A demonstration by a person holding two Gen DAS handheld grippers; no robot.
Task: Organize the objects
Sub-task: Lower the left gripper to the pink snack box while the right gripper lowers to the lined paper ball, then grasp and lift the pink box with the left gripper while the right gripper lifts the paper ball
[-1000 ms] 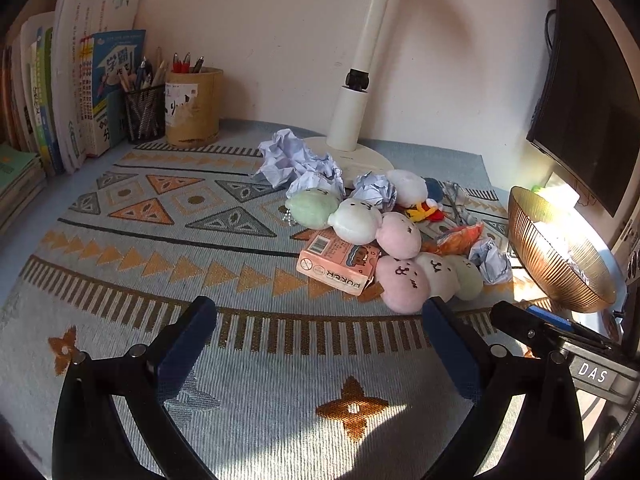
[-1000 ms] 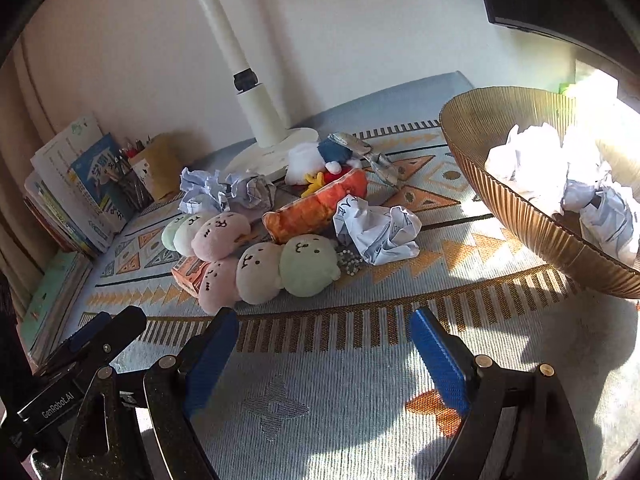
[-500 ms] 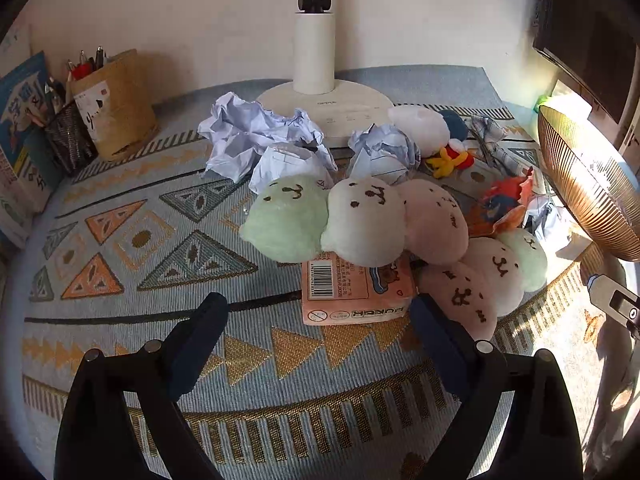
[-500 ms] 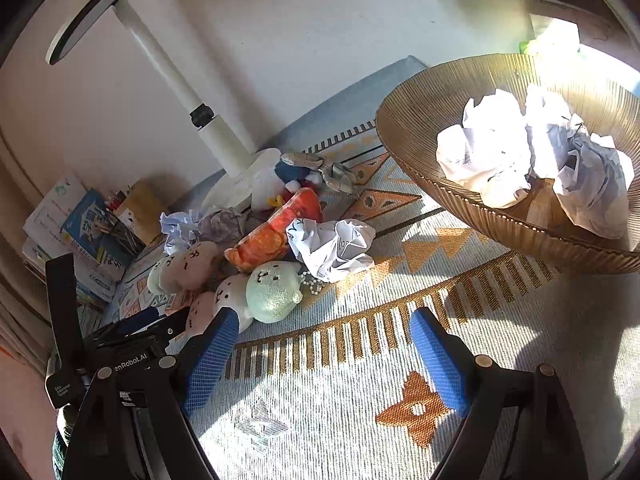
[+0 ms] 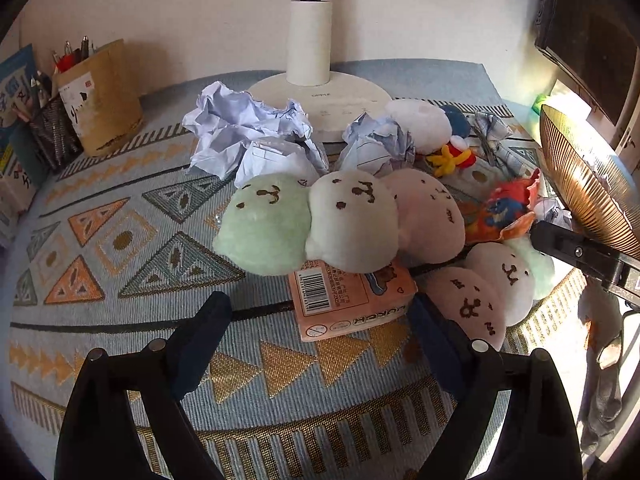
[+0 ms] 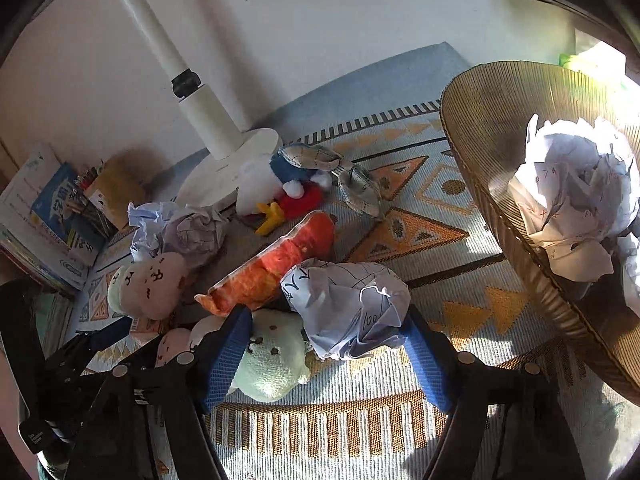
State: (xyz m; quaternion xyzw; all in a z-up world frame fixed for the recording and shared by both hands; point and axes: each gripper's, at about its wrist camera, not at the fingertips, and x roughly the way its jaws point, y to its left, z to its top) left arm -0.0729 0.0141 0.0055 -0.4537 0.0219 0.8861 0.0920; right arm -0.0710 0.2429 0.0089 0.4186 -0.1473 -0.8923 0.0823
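Left wrist view is filled by a patterned mat [image 5: 132,240], on which everything else is laid. At the far edge of the mat a white lamp base [image 5: 320,96] is seen, taken as the landmark. To the right of the lamp base, a ribbed golden bowl [image 6: 492,160] is set, and 2 or more crumpled white papers [image 6: 568,200] are held inside it. In front of the lamp base, a row of 3 round plush toys [image 5: 340,224] is laid across an orange card box [image 5: 348,300]. To the left of the lamp base, a brown pen holder [image 5: 100,96] is stood against the wall. Between the lamp base and the plush row, crumpled bluish paper [image 5: 244,136] is piled. To the right of the plush row, an orange snack bag [image 6: 276,264] is seen.

The left gripper [image 5: 320,328] is held low in front of the orange card box, on the side away from the lamp base; its jaws are fairly wide and closing, with the box's near corner between them but not pressed. The right gripper [image 6: 324,344] is placed in front of the lamp base, nearer the bowl; its jaws are closing around a crumpled paper ball [image 6: 348,312] beside a pale green plush [image 6: 272,360], and whether the pads already press on the ball cannot be told.
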